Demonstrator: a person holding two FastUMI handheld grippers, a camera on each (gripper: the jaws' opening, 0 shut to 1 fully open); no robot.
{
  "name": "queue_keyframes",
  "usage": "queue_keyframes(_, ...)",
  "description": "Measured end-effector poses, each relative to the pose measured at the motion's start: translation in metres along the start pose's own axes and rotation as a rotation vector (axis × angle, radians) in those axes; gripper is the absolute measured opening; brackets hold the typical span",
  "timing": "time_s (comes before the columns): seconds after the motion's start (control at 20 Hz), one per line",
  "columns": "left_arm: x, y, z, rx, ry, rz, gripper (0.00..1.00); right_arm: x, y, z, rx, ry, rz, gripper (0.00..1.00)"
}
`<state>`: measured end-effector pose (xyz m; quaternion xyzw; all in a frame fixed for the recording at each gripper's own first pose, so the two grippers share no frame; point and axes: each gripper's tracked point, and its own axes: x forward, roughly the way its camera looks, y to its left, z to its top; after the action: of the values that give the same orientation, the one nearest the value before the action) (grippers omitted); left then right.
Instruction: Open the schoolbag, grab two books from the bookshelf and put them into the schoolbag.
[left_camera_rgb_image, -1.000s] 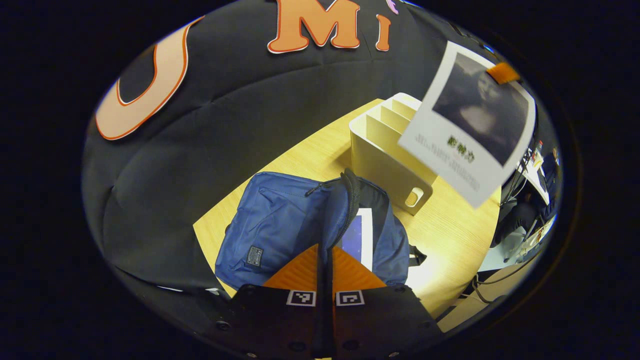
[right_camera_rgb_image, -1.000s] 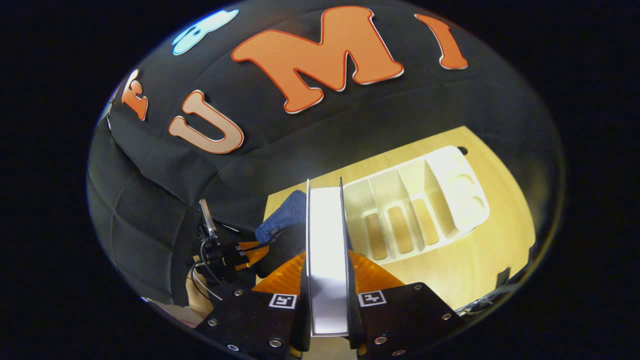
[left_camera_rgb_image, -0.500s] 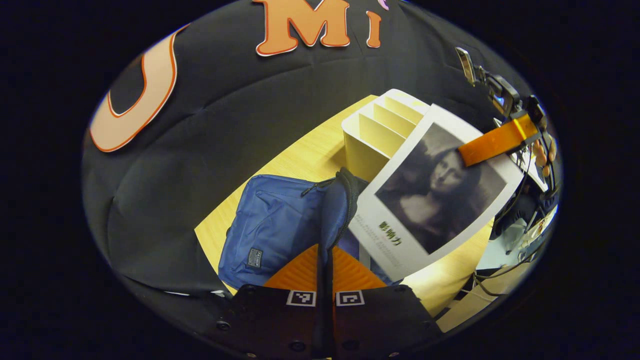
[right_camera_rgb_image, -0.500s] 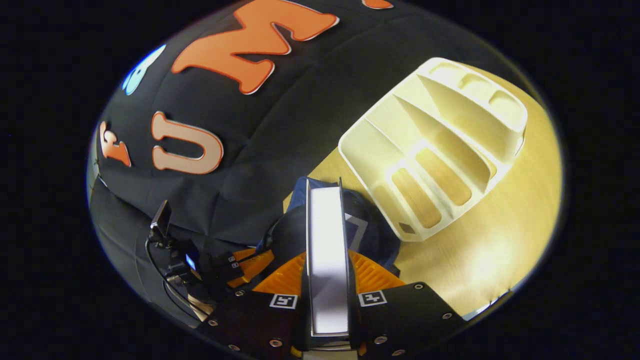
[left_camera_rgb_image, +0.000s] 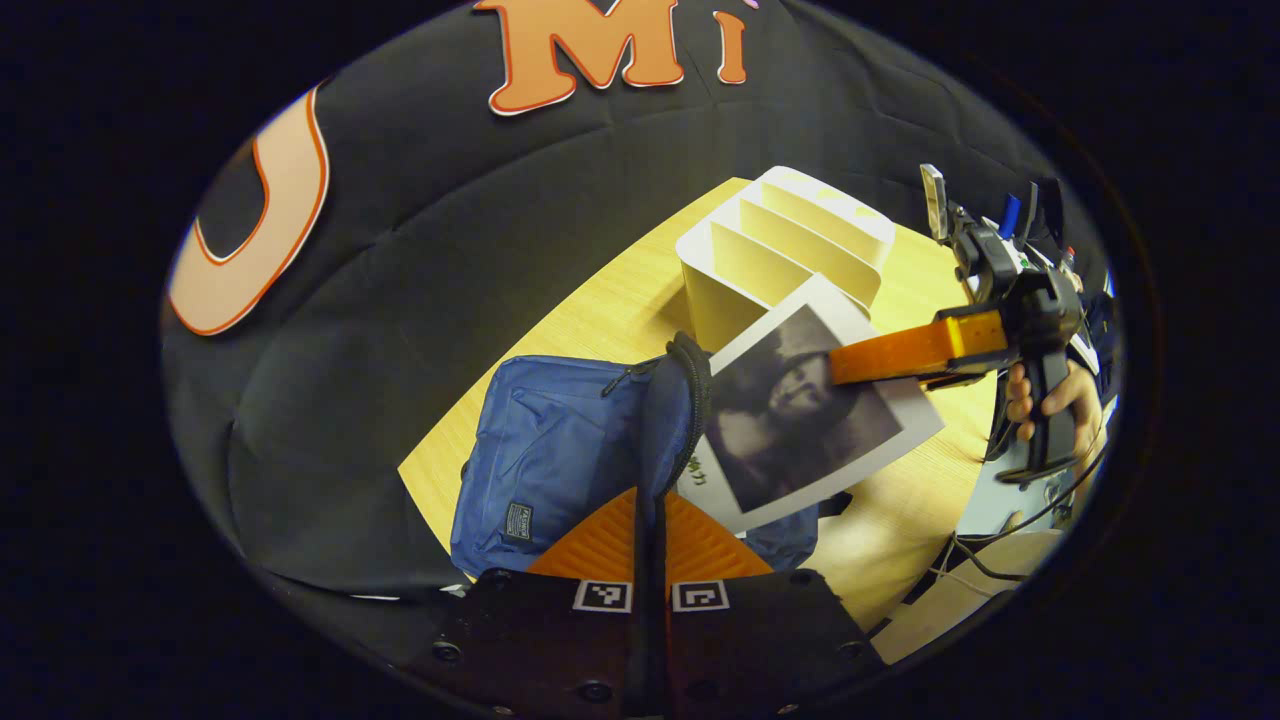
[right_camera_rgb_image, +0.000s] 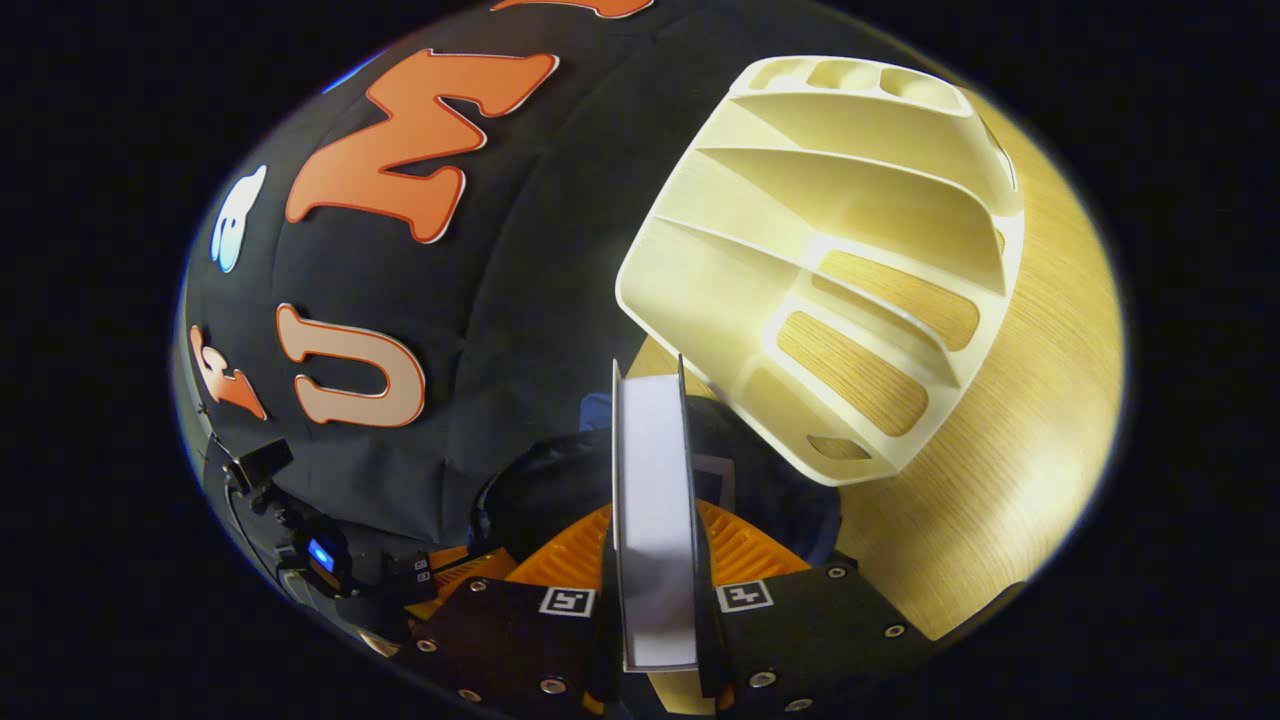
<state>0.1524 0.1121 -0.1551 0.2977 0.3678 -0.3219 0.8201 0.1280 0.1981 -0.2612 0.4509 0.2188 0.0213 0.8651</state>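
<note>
Left gripper view: our left gripper (left_camera_rgb_image: 650, 520) is pinching the raised flap of the blue schoolbag (left_camera_rgb_image: 560, 450) on the table (left_camera_rgb_image: 590, 310) while the right gripper (left_camera_rgb_image: 850, 365) is sliding the book (left_camera_rgb_image: 800, 420) into its mouth, just before the bookshelf (left_camera_rgb_image: 780, 240). Right gripper view: our right gripper (right_camera_rgb_image: 655, 560) is clamping the book (right_camera_rgb_image: 655, 500) edge-on, so we are judging it best to keep the flap high and the book's leading corner aimed inside.

Book (left_camera_rgb_image: 800, 410) in schoolbag (left_camera_rgb_image: 560, 450) — bookshelf (left_camera_rgb_image: 775, 250) behind
</note>
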Motion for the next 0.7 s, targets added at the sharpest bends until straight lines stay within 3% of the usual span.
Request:
queue_keyframes(0.25,-0.005,-0.003,0.015,0.028,-0.02,-0.007,0.01,0.04,0.012,-0.024,0.052,-0.046,0.063,0.29)
queue_keyframes(0.45,-0.006,-0.001,0.019,0.025,-0.027,-0.02,0.01,0.068,0.025,-0.039,0.059,-0.06,0.051,0.29)
queue_keyframes(0.7,-0.005,-0.003,0.018,0.033,-0.02,-0.036,0.0,0.086,0.031,-0.071,0.016,0.028,0.007,0.32)
